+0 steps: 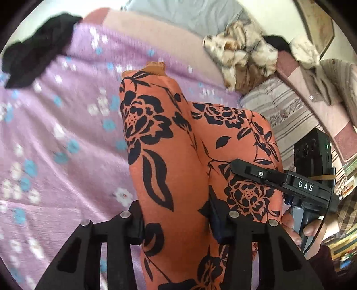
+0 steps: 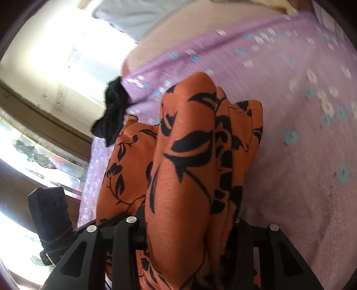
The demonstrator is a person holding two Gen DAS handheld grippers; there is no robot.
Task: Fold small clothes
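Note:
An orange garment with black flower print [image 1: 169, 142] hangs bunched over a purple flowered bedspread [image 1: 55, 133]. My left gripper [image 1: 176, 225] is shut on its cloth, which fills the gap between the jaws. My right gripper [image 1: 236, 166] reaches in from the right in the left wrist view and grips the same garment. In the right wrist view the garment [image 2: 189, 160] is pinched in my right gripper [image 2: 189, 232], and the left gripper's body [image 2: 50, 214] shows at lower left. The fingertips are hidden by cloth.
A black garment [image 1: 33, 53] lies at the bedspread's far left edge and shows in the right wrist view [image 2: 113, 111]. A crumpled beige patterned cloth [image 1: 243, 58] and striped bedding [image 1: 281, 111] lie at the right. A grey pillow [image 1: 189, 15] is at the back.

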